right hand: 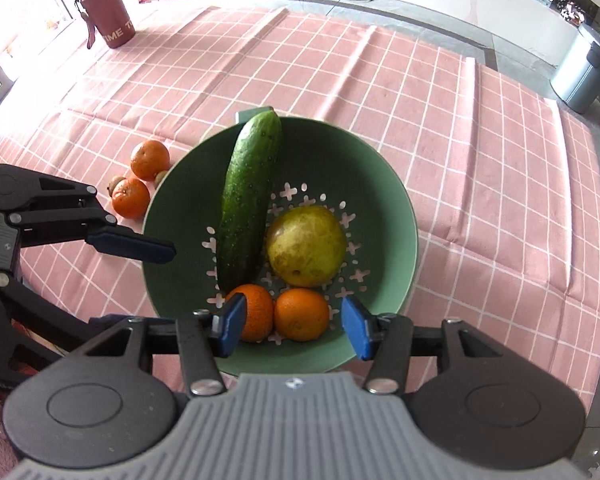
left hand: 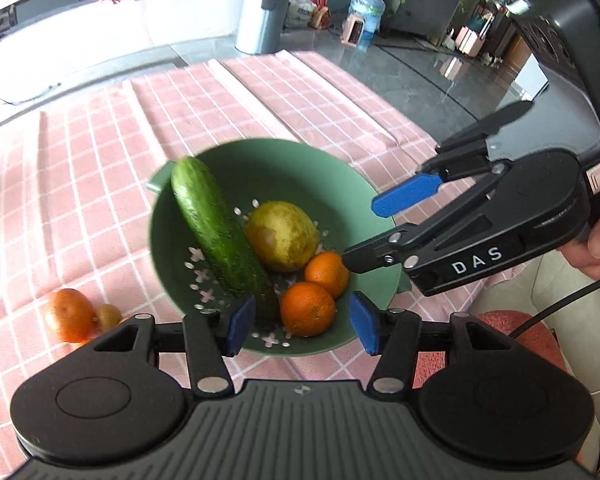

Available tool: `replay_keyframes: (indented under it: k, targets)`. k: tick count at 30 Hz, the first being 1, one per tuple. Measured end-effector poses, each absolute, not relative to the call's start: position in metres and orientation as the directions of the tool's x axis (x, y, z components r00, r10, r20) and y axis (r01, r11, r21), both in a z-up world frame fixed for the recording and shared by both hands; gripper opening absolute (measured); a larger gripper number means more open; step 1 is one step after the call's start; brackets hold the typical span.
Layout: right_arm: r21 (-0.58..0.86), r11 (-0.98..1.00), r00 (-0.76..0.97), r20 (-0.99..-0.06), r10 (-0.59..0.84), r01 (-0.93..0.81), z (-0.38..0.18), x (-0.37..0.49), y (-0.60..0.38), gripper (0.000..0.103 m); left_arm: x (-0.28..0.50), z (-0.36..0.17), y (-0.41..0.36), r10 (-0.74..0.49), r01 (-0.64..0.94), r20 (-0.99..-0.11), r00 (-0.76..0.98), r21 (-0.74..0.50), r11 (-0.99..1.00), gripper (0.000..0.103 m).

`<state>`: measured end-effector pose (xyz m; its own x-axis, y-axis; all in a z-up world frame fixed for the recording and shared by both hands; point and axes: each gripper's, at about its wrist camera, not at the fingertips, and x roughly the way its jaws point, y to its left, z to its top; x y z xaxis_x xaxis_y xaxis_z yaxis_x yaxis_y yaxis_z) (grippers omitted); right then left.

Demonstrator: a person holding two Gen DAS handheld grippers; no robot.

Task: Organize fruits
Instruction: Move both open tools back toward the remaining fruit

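Note:
A green colander bowl (right hand: 384, 184) sits on the pink checked tablecloth (right hand: 480, 140). In it lie a cucumber (right hand: 248, 196), a yellow-green pear (right hand: 306, 246) and two oranges (right hand: 302, 314) side by side at the near rim. My right gripper (right hand: 294, 330) hovers open above those oranges, its pads clear of them. My left gripper (left hand: 302, 326) is open too, above the nearer orange (left hand: 308, 308) and the cucumber's end (left hand: 220, 220). Each gripper shows in the other's view: the right gripper (left hand: 362, 232) over the bowl's right rim, a left finger (right hand: 140, 246) at the left rim.
Outside the bowl on its left lie two more oranges (right hand: 150, 159) and small brown fruits (right hand: 115, 182). A brown cup (right hand: 108, 16) stands at the far left corner of the table. A hand (left hand: 596, 236) holds the right gripper. A grey bin (left hand: 262, 18) stands on the floor beyond.

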<state>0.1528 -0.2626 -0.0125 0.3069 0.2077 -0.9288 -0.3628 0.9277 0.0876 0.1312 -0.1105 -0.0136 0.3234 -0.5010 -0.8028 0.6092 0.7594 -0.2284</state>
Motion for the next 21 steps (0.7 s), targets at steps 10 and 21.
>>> replay_keyframes:
  k: [10, 21]
  targets:
    - [0.126, 0.950, 0.497, -0.828, 0.259, -0.285, 0.019, 0.097, -0.226, 0.050, 0.110, 0.022, -0.048, -0.457, 0.524, -0.751, 0.475, -0.176, 0.833, 0.064]
    - [0.233, 0.935, 0.633, -0.688, 0.354, -0.269, -0.003, 0.050, -0.154, 0.050, 0.110, 0.008, 0.029, -0.384, 0.359, -0.728, 0.568, -0.201, 0.911, 0.057]
